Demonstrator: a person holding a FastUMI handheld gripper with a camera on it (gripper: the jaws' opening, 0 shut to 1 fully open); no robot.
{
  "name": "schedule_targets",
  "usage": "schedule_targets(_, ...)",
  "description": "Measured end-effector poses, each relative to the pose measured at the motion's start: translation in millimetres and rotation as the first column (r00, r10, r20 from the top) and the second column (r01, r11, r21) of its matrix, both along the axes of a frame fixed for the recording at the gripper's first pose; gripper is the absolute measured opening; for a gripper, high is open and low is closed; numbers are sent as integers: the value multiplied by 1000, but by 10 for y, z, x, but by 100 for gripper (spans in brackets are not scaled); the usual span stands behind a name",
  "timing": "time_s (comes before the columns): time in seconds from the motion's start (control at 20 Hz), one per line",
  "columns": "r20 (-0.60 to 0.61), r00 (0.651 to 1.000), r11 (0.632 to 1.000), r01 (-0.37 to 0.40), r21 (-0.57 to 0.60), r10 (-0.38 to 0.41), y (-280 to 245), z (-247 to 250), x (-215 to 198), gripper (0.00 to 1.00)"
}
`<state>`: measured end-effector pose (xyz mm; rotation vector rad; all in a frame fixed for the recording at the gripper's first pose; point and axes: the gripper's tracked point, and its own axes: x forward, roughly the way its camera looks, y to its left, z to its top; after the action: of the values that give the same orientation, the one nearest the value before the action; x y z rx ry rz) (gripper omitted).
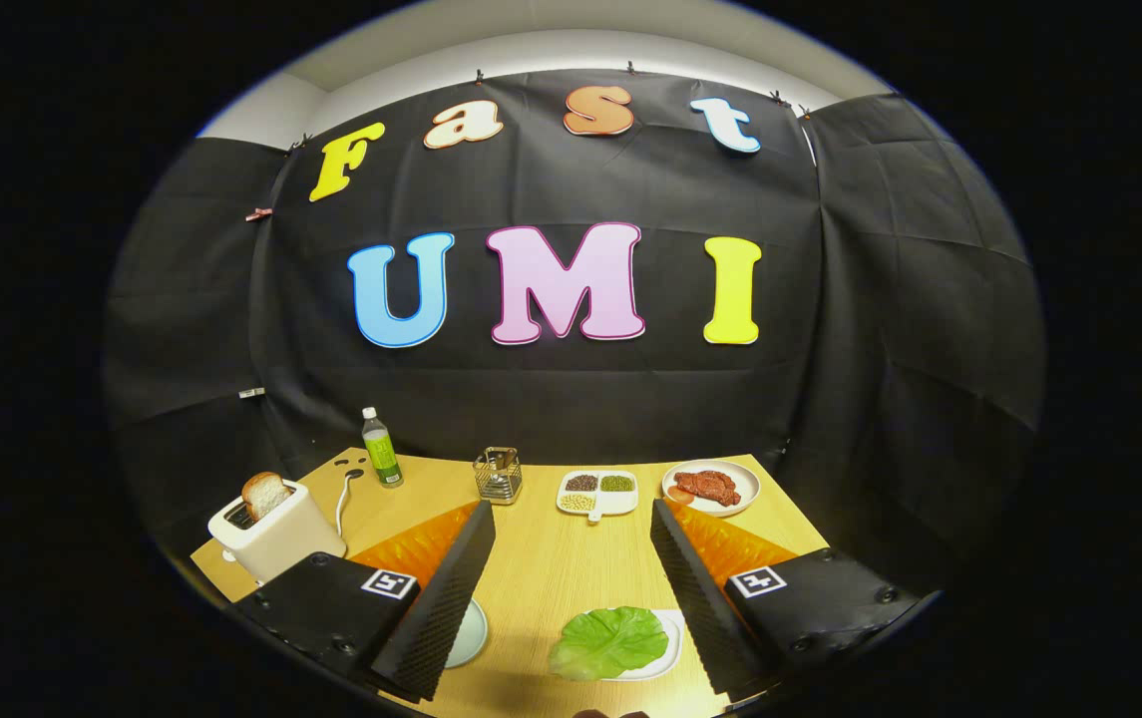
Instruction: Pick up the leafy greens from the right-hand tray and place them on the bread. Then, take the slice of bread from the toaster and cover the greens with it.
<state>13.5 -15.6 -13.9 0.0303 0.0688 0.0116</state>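
A green lettuce leaf (608, 641) lies on a small white tray (673, 643) on the wooden table, low between my two fingers and nearer the right one. My gripper (571, 509) is open above the table with nothing between its fingers. Beyond the left finger stands a cream toaster (281, 543), and a slice of bread (265, 494) sticks up from its slot. The left finger hides most of a pale round plate (471, 635), so I cannot tell what lies on it.
Along the table's far edge stand a green bottle (381, 449), a small metal rack (498, 475), a divided white dish of beans (598, 492) and a plate with red meat (711, 487). The toaster's white cord (343, 499) runs beside it. Black cloth walls the booth.
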Motion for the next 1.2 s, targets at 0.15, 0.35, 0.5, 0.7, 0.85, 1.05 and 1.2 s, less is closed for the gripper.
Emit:
schedule_targets(0.15,-19,1000,1000,-20,19,20,2,-51,48,98)
schedule_targets(0.35,-64,997,999,-41,17,43,-54,-238,129,98)
schedule_targets(0.5,-126,990,998,-63,12,64,-100,-497,183,98)
schedule_targets(0.7,-250,964,996,-86,34,92,-174,-992,259,98)
schedule_targets(0.85,-339,935,994,-89,64,106,-240,-1378,303,97)
schedule_targets(1.05,-420,901,993,-93,68,113,-316,-1833,401,99)
schedule_targets(1.2,-471,875,993,-103,50,114,-349,-2132,436,99)
